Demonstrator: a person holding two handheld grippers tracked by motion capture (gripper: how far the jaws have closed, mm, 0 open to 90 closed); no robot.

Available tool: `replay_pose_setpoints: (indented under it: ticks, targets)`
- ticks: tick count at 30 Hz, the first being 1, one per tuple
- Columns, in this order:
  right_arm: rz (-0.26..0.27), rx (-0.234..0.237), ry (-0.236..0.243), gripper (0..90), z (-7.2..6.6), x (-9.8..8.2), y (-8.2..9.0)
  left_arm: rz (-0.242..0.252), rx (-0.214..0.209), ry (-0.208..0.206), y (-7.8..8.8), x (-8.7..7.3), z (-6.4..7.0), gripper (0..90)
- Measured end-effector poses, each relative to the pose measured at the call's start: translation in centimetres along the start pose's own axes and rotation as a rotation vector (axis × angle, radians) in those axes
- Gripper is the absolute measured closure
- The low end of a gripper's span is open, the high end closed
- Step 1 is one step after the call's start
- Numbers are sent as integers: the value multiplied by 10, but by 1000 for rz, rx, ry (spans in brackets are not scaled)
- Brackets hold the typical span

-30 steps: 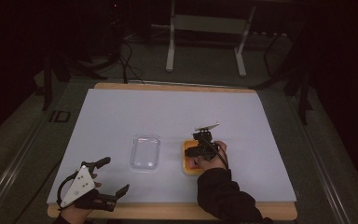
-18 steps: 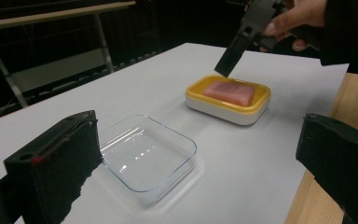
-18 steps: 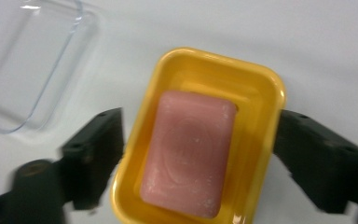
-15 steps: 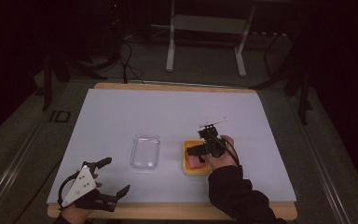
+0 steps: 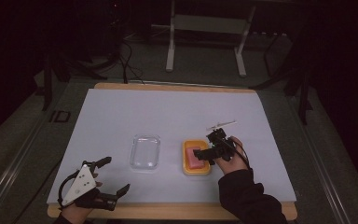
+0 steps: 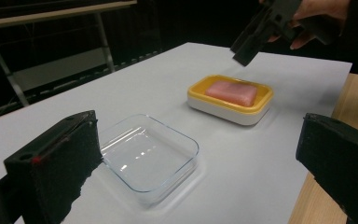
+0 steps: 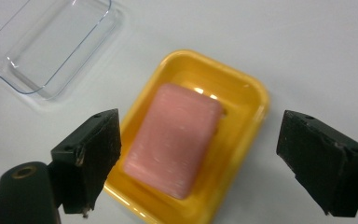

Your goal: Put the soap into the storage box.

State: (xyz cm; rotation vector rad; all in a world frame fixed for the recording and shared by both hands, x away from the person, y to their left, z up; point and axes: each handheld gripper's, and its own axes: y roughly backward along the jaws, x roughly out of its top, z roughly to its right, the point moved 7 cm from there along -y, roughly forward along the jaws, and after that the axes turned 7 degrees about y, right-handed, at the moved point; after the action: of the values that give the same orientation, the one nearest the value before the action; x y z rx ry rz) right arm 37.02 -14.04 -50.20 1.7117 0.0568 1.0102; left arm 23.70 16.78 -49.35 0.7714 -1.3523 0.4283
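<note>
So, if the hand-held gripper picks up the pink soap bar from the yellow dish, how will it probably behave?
The pink soap bar looks solid with rounded edges, so probably stiff, not floppy. Its glossy surface suggests it may slip between the pads. It lies flat in the yellow dish, so rolling seems unlikely.

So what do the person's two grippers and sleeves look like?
Both grippers are black with two blocky, rough-edged jaws. The left gripper carries a grey three-cornered plate with small dark dots. The right gripper trails a thin black cable over the hand, above a dark sleeve.

black two-jaw grippers (image 5: 208, 150), grey three-cornered plate (image 5: 79, 184), dark sleeve (image 5: 247, 198).
</note>
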Motion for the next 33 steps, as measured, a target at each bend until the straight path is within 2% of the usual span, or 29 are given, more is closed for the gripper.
replay_pose_setpoints:
  ticks: [4, 9, 13, 25, 29, 33]
  targets:
    - [32, -4, 19, 138, 7, -6, 10, -4, 1, 0, -1, -1, 0, 2]
    - [50, -4, 13, 139, 17, -14, 20, -6, 1, 0, -1, -1, 0, 2]
    - [65, 21, 4, 145, 21, -22, 26, -8, 2, -2, 0, -1, -1, 2]
    - [92, 2, 46, 145, 31, -47, 33, -14, -3, -1, -2, -2, 0, 2]
    - [105, -18, 33, 145, 35, -56, 33, -19, -4, -11, -3, -3, 1, 2]
    - [96, -23, 23, 145, 40, -68, 32, -17, -2, -7, -2, -3, 0, 2]
